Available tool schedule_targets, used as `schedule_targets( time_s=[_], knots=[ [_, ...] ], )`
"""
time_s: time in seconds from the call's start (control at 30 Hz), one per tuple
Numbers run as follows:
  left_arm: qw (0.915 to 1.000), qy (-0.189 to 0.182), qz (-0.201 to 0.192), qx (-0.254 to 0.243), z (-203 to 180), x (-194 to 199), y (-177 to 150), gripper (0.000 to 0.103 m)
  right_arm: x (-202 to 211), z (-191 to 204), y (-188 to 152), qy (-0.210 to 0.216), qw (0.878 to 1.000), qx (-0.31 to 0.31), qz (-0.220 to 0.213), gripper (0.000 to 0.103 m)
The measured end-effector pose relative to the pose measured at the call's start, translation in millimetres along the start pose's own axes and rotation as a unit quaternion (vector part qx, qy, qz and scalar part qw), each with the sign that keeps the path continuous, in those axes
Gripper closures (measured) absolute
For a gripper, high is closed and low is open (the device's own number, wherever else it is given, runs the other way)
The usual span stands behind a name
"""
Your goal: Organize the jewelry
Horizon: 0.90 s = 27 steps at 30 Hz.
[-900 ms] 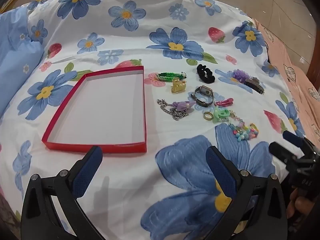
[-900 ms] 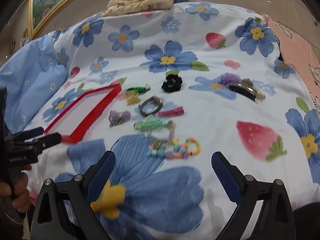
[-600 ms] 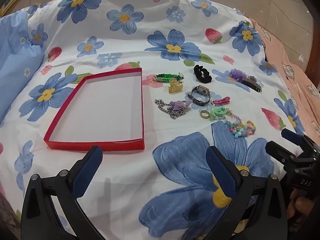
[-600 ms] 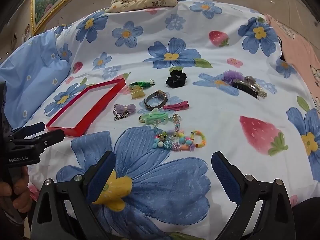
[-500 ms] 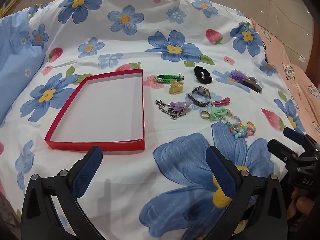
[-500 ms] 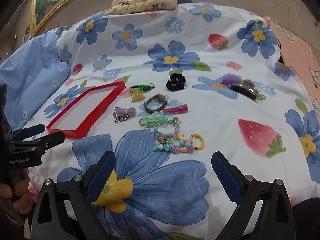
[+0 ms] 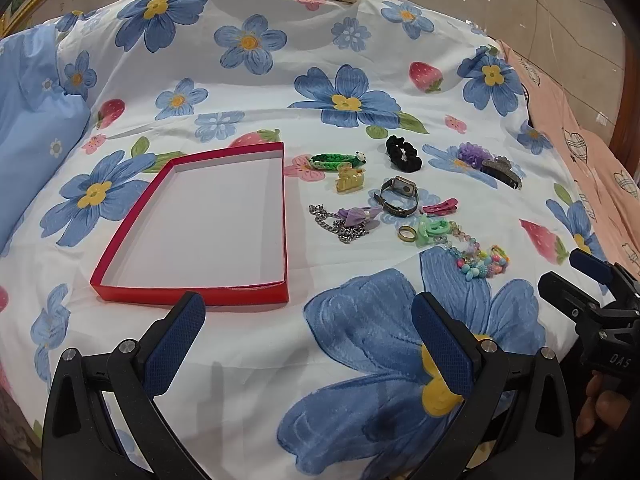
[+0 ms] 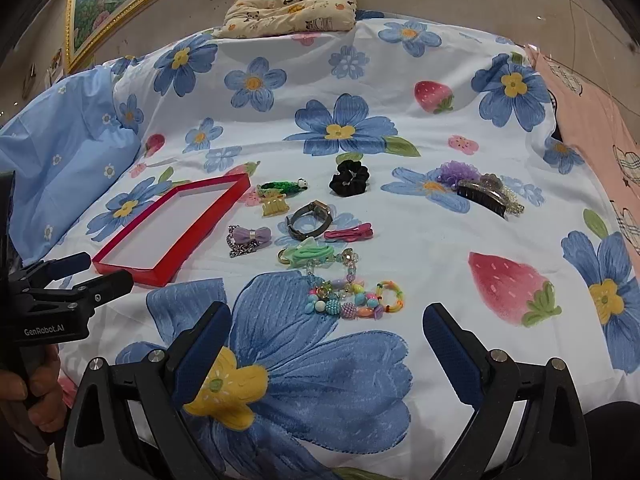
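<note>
- Red-walled tray (image 7: 192, 292) sits lower and nearer in your left wrist view than it did a moment ago, and the blur that smeared the right wrist view has cleared, so each piece now reads sharply.
- Your left tongs (image 7: 308, 340) are spread as wide as they go, nothing between the blue pads (image 7: 176, 344), hanging over the flowered bed sheet (image 7: 248, 360) just in front of the tray's near wall.
- Your right tongs (image 8: 326, 346) are likewise fully released and empty, poised over a big blue flower print, just short of the beaded bracelet (image 8: 356, 296).
- The jewelry lies loose on the sheet to the right of the tray, none of it inside: watch (image 7: 398, 196), gold ring (image 7: 407, 233), silver chain (image 7: 340, 226) under a purple bow (image 7: 358, 214), black scrunchie (image 7: 403, 154), pink clip (image 7: 440, 207), mint green hair tie (image 7: 432, 230), green woven band (image 7: 336, 160), yellow claw clip (image 7: 350, 180).
- Further right, a purple scrunchie (image 8: 456, 172) and a dark claw clip (image 8: 482, 196) overlap, so their edges are hard to separate.
- Your hands are cut off at the frame edges: only fingers (image 8: 44, 392) on the left handle, and fingertips (image 7: 600, 408) on the right one.
- A small pillow (image 8: 292, 8) at the bed's far end is partly cropped in the left view.
</note>
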<state>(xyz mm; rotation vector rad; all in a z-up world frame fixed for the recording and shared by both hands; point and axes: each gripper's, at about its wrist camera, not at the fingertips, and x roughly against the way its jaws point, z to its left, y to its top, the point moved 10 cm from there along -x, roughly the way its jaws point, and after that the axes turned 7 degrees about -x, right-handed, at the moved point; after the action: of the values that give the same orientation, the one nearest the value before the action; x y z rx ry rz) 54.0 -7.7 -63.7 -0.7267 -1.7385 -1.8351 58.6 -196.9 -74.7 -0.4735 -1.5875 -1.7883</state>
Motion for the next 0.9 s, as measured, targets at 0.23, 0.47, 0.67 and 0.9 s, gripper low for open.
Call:
schedule_targets(
  time_s=[0.23, 0.47, 0.67, 0.9],
  knots=[
    [1.0, 0.0, 0.001, 0.0, -1.5, 1.8, 2.3, 0.0, 0.6, 0.5, 0.8, 0.003, 1.0, -0.003, 0.0, 0.005],
    [1.0, 0.002, -0.001, -0.001, -1.5, 1.2, 0.8, 0.0, 0.5, 1.5, 1.8, 0.003, 1.0, -0.005, 0.0, 0.005],
    [1.0, 0.006, -0.002, -0.003, 1.3, 3.9, 4.5, 0.0, 1.0, 1.9, 1.9, 0.006, 1.0, -0.006, 0.0, 0.005],
    [1.0, 0.005, -0.003, -0.007, 0.2, 2.4, 7.4, 0.0, 1.7, -0.1, 2.0, 0.014, 1.0, -0.01, -0.002, 0.005]
  ],
)
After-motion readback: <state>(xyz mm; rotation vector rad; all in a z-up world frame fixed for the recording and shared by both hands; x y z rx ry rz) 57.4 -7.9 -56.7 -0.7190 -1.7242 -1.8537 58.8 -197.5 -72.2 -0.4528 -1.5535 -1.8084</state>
